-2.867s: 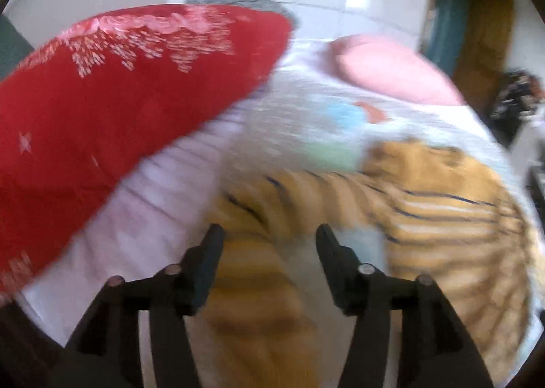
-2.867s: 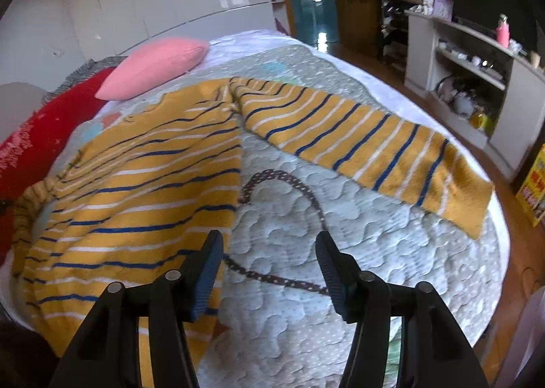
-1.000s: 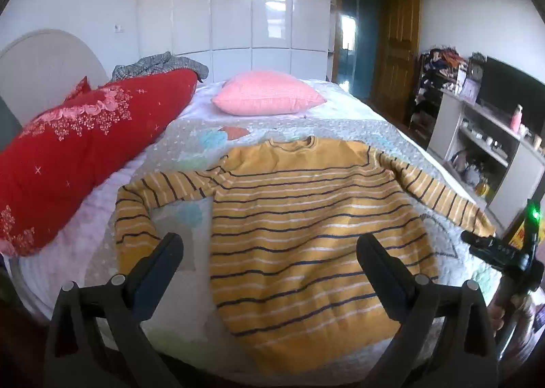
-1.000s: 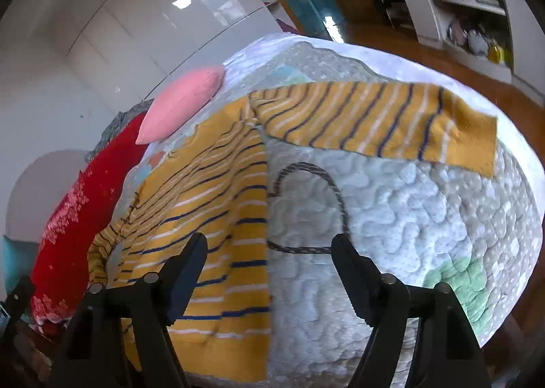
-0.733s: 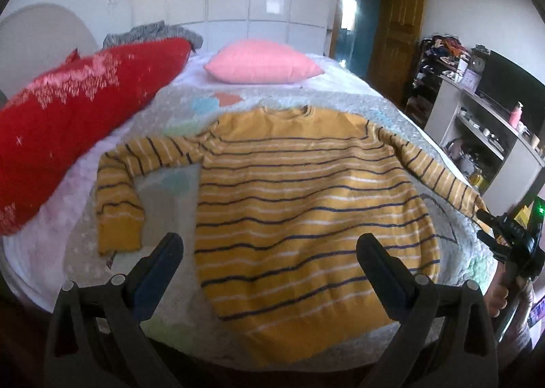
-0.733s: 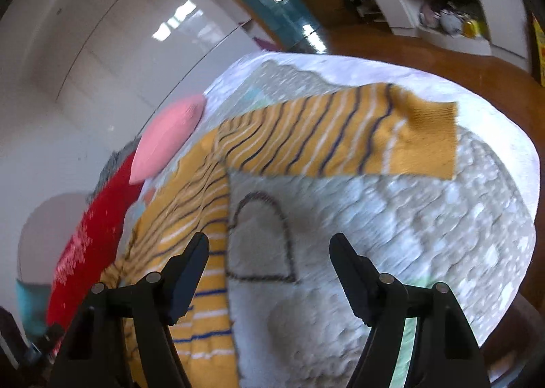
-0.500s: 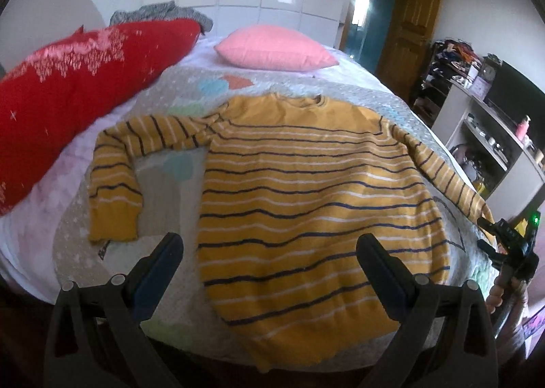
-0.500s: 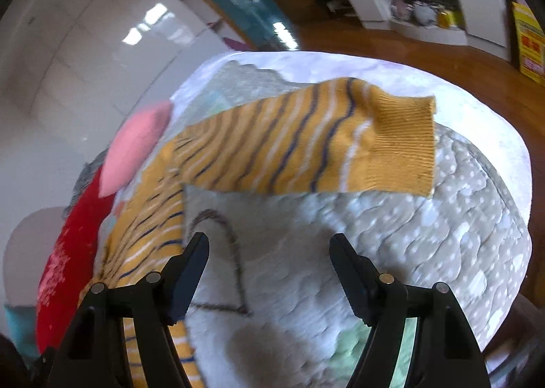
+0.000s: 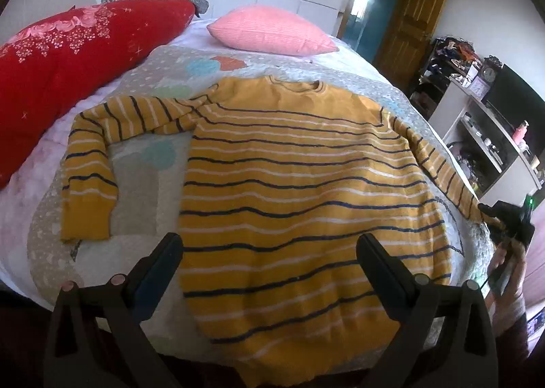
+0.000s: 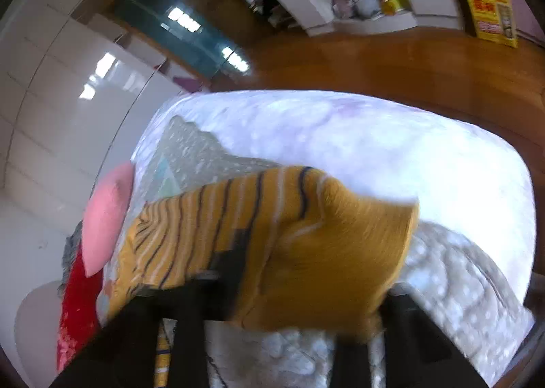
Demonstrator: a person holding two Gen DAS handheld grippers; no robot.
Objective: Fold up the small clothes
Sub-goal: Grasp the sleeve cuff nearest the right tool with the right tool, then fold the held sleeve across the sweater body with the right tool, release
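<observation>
While left gripper [image 9: 269, 251] is hovering agape over sweater [image 9: 289, 183], right gripper [image 10: 306, 285], just closing, is pinching sleeve cuff [image 10: 340, 245]; next, probably folding sleeve inward.

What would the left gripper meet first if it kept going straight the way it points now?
Most likely the yellow striped sweater: the open left gripper aims down at its lower body, spread flat on the bed. Nothing else shows in between, though depth is hard to judge.

Quilted bed [image 9: 143, 197], striped yellow sweater [image 9: 293, 190] spread flat, pink pillow [image 9: 272, 32], red cushion [image 9: 68, 57]
</observation>
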